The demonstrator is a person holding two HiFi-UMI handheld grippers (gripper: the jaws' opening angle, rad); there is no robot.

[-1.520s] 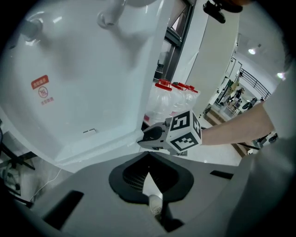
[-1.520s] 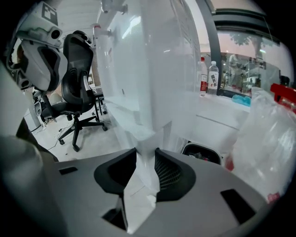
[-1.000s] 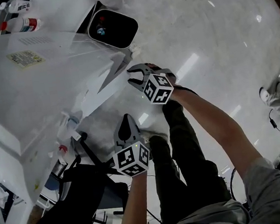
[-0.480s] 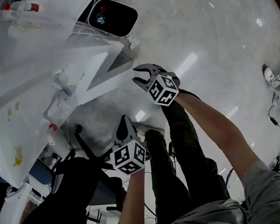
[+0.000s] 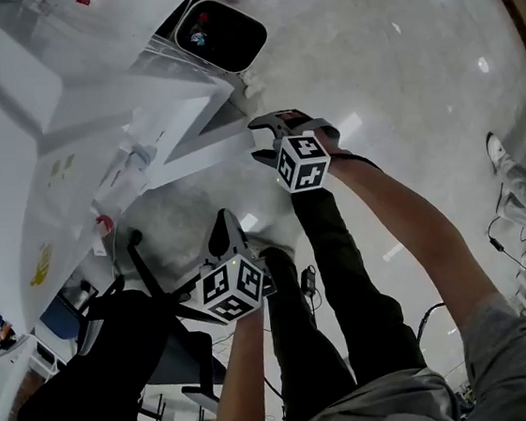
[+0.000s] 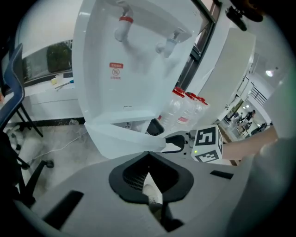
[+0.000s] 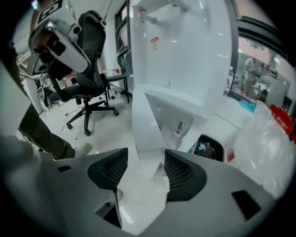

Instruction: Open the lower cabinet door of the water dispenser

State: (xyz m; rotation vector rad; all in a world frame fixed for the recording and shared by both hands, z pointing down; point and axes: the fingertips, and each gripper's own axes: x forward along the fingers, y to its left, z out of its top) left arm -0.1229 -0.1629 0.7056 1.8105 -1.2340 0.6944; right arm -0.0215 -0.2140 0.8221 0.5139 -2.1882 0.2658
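Left tool (image 5: 222, 230) closed, empty. Lower cabinet door (image 5: 202, 157) of water dispenser (image 5: 63, 114) stands swung out, free edge between the jaws of right tool (image 5: 261, 142), just opened wide, pads off it. Risk: the unheld door drifts shut, or a jaw snags it on withdrawal. Office chair (image 5: 138, 351) left of left tool; glossy pale floor (image 5: 401, 95) right of right tool.

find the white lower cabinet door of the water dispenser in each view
Head view: white lower cabinet door, above centre, swung open.
Left gripper view: door, centre.
Right gripper view: door, centre.
Shared landmark: dark waste bin beside the dispenser, in all three.
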